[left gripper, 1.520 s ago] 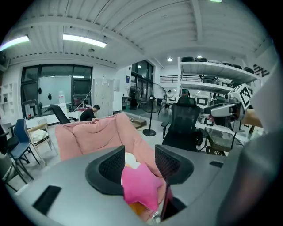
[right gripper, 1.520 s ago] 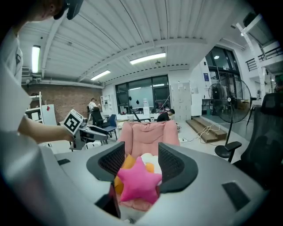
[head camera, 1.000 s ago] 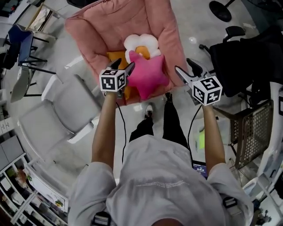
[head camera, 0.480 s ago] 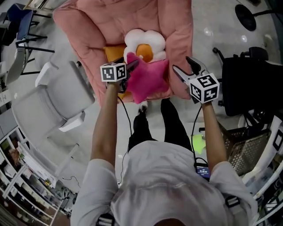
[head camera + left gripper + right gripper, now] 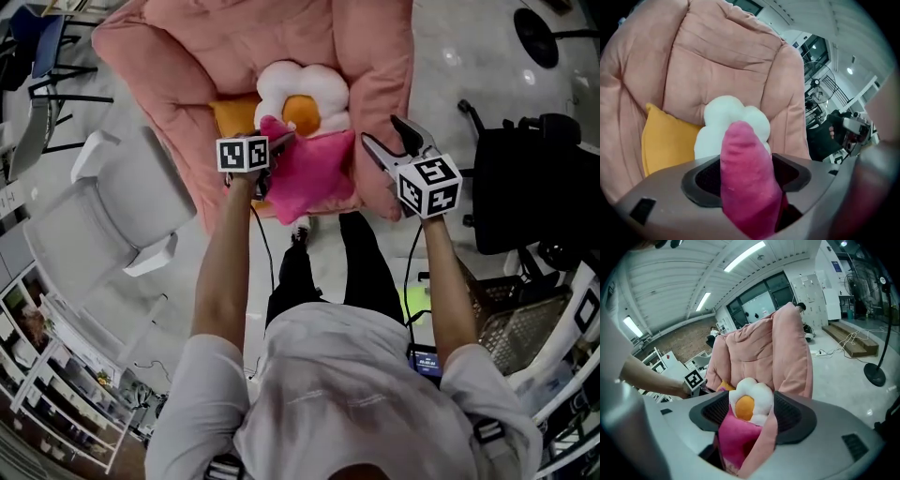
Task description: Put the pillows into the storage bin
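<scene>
1. Head view: a magenta star pillow (image 5: 314,169), a white egg pillow (image 5: 300,94) and a yellow pillow (image 5: 234,117) lie together on the seat of a pink armchair (image 5: 178,66). The left tool (image 5: 278,142) is at the star's left arm. The right tool (image 5: 389,139) hangs just beside its right arm.
2. Left gripper view: the left tool (image 5: 746,176) has wide jaws, which have just been closing a little. One arm of the star pillow (image 5: 743,150) stands between them and meets both pads, but it does not look squeezed.
3. Right gripper view: the right tool (image 5: 747,416) has its jaws wide apart and grips nothing. Low between them show the star pillow (image 5: 733,437) and a fold of the armchair (image 5: 761,446).
</scene>
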A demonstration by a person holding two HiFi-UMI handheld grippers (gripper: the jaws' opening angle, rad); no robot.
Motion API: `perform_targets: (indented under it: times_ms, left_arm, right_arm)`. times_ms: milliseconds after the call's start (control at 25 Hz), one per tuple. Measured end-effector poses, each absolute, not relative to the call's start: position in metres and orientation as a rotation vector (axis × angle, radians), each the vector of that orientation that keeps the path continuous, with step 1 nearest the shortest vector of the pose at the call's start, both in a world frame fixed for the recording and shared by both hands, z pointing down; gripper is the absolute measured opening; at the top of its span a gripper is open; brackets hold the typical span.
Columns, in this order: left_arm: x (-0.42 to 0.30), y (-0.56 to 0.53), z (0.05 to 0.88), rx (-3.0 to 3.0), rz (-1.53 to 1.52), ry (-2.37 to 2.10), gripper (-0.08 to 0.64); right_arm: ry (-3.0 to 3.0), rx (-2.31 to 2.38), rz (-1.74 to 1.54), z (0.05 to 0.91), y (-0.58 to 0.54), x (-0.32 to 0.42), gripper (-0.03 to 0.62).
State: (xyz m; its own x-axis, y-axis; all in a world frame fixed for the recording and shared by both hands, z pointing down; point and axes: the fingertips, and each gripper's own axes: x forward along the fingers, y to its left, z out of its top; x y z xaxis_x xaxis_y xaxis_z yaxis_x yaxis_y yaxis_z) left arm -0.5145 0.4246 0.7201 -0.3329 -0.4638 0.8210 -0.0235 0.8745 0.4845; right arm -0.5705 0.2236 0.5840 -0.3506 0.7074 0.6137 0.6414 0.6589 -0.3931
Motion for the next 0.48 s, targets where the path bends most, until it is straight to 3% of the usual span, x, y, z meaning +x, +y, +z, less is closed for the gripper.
perform_targets:
  times_ms: [200,480]
  left_arm:
    - [-0.51,0.419,0.708,0.389,-0.449,-1.908,0.259]
    - [-0.487,0.398,0.648,0.566,-0.403,-1.977,0.222]
  right_arm:
    - [-2.12,-0.939,0.119,0.579,0.206,-0.558,0.294]
    - [-2.25,-0.804,0.17,0.529,0.19,-0.518,0.275]
